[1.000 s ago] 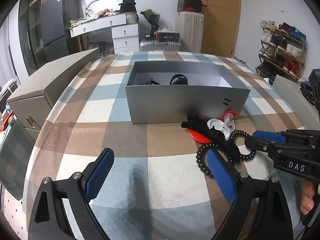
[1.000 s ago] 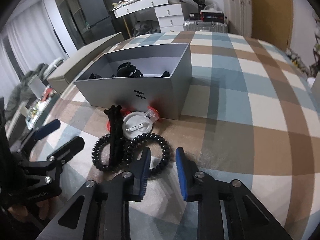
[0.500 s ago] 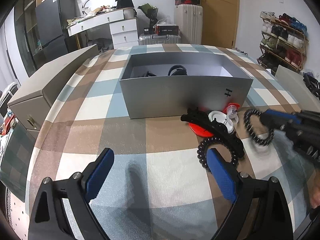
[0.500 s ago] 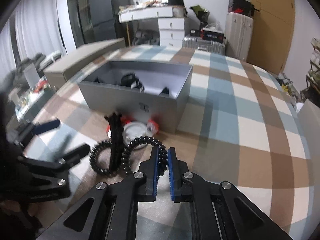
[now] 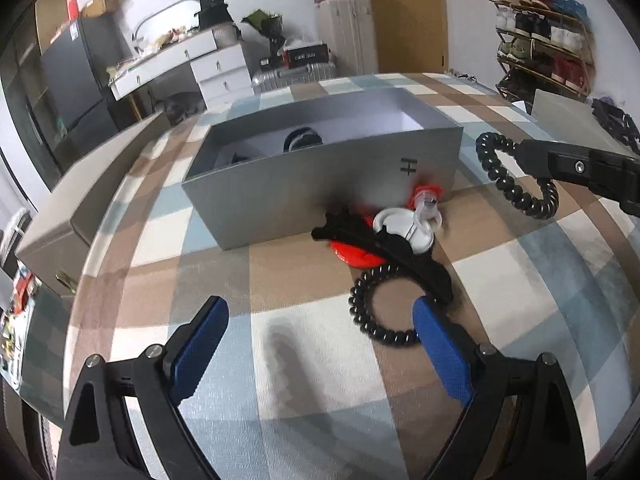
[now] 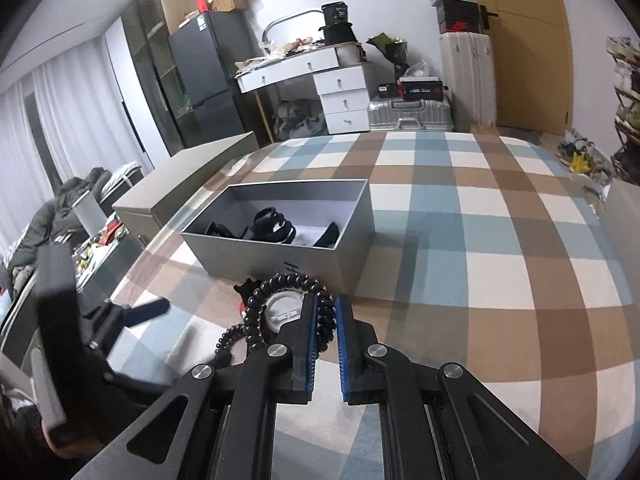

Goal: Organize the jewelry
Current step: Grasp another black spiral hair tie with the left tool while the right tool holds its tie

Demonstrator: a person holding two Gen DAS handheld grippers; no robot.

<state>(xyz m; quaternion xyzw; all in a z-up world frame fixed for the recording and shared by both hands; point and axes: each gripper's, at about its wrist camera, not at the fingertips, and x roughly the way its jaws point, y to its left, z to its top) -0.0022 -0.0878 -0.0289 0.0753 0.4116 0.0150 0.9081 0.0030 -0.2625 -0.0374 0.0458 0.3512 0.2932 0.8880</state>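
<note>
Spiral hair tie (image 6: 288, 300) pinched between right gripper (image 6: 326, 320) jaws — lifted; left gripper (image 5: 320, 344) gapes wide, empty.

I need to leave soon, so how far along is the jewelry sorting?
Partly done. Several dark accessories already lie in the gray box. The right tongs hold one black spiral hair tie lifted off the table. A second spiral tie, black hair clip and round badges remain outside; left tongs open, empty.

Coil hair tie (image 6: 280, 296) between tongs (image 6: 325, 330)
</note>
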